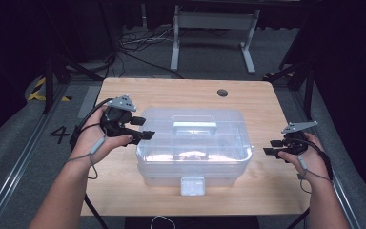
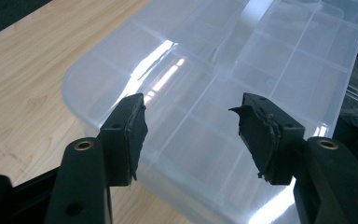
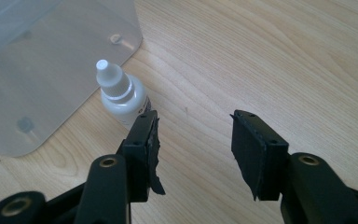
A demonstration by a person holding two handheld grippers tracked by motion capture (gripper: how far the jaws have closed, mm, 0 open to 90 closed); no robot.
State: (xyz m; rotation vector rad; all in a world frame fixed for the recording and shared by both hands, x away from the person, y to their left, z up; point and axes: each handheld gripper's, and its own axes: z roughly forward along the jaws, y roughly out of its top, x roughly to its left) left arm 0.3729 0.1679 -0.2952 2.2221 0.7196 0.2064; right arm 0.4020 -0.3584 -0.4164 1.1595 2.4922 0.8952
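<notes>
A clear plastic compartment box [image 1: 193,143] stands in the middle of the wooden table [image 1: 181,93], lid down, with a handle [image 1: 194,127] on top and a latch [image 1: 192,185] at its front. My left gripper [image 1: 147,135] is open at the box's left upper edge. In the left gripper view, my left gripper [image 2: 191,105] has its jaws spread over the box lid [image 2: 242,60], holding nothing. My right gripper [image 1: 269,147] is open just right of the box. A small white dropper bottle [image 3: 121,95] stands on the table beside the box wall [image 3: 37,70], just past the left jaw of my right gripper [image 3: 193,121].
A round cable hole [image 1: 222,92] sits in the table's far right part. Beyond the far edge are a white desk frame [image 1: 214,28] and loose cables [image 1: 138,40] on the floor. Bare wood lies to either side of the box.
</notes>
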